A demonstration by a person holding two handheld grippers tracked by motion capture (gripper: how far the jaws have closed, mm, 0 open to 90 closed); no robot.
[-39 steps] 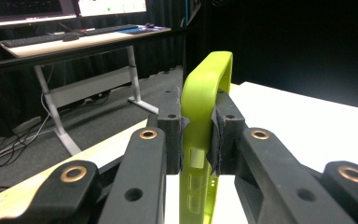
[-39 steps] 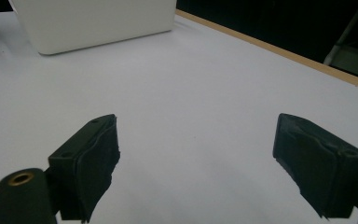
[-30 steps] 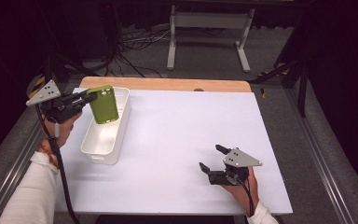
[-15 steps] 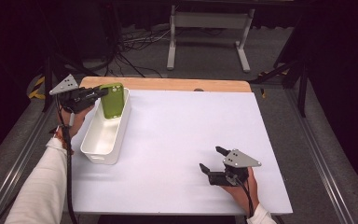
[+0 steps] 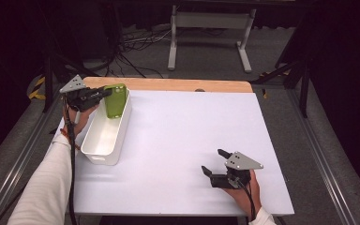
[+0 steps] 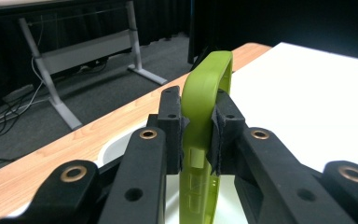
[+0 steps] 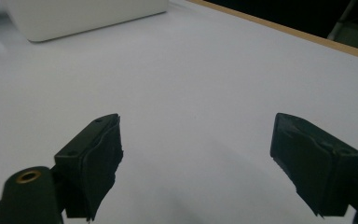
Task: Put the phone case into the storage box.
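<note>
Left gripper (image 5: 104,93), upper left of high view: jaws clamped on the green phone case (image 5: 115,100), held on edge over the far end of the white bin (image 5: 104,136). Right gripper (image 5: 214,162), lower right: jaws spread wide, nothing between them, above the white table (image 5: 187,122).

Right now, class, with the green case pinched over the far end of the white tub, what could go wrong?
1. The left gripper pinches the green case only by its thin edge, so it might twist or slip out.
2. The case hangs at the far end of the white tub, close to its rim; on release it could catch the rim and tip onto the table.
3. The right gripper rests open, too far away to steady the tub.
</note>
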